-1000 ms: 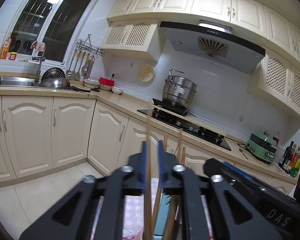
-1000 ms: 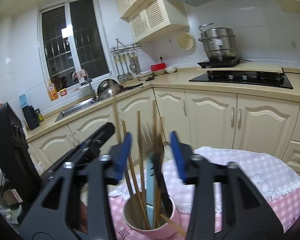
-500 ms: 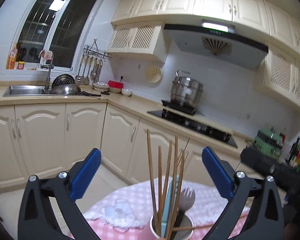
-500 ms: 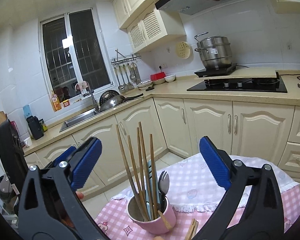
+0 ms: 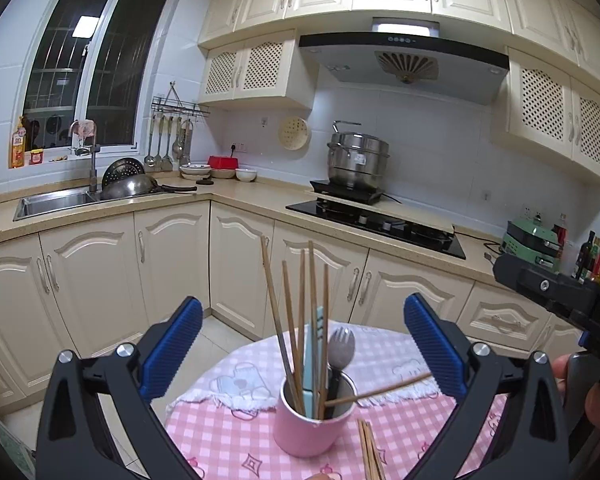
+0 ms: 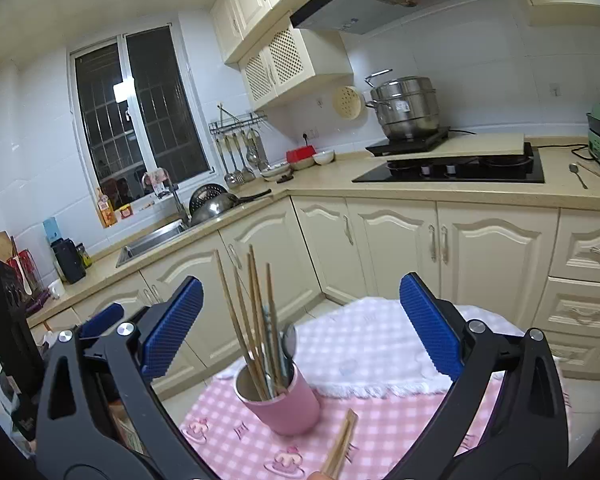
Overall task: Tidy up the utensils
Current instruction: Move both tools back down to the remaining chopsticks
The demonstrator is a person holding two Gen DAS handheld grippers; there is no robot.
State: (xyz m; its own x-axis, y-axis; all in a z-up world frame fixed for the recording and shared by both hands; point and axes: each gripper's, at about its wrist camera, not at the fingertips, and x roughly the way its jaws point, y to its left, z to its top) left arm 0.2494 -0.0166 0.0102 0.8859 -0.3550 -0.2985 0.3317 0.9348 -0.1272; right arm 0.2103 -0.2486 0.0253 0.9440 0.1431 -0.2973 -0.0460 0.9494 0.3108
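Note:
A pink cup (image 5: 308,428) (image 6: 284,404) stands on a table with a pink checked cloth (image 5: 228,432) (image 6: 380,420). Upright in it are several wooden chopsticks (image 5: 292,320) (image 6: 252,320), a teal utensil (image 5: 314,344) and a grey fork (image 5: 341,346). One chopstick (image 5: 380,390) leans out over the rim to the right. Loose chopsticks (image 5: 368,452) (image 6: 342,446) lie on the cloth in front of the cup. My left gripper (image 5: 302,308) is open, back from the cup and holding nothing. My right gripper (image 6: 300,284) is likewise open and bare.
Cream cabinets and a beige counter run along the walls behind the table. A sink (image 5: 56,200) holds pans, a black hob (image 5: 380,222) and a steel steamer pot (image 5: 358,158) stand further along, and a green appliance (image 5: 532,240) is at right. A hand (image 5: 596,400) shows at the right edge.
Both grippers went from nearly shut around the chopsticks to wide open, and drew back and upward from the cup. The chopsticks stay standing in the cup.

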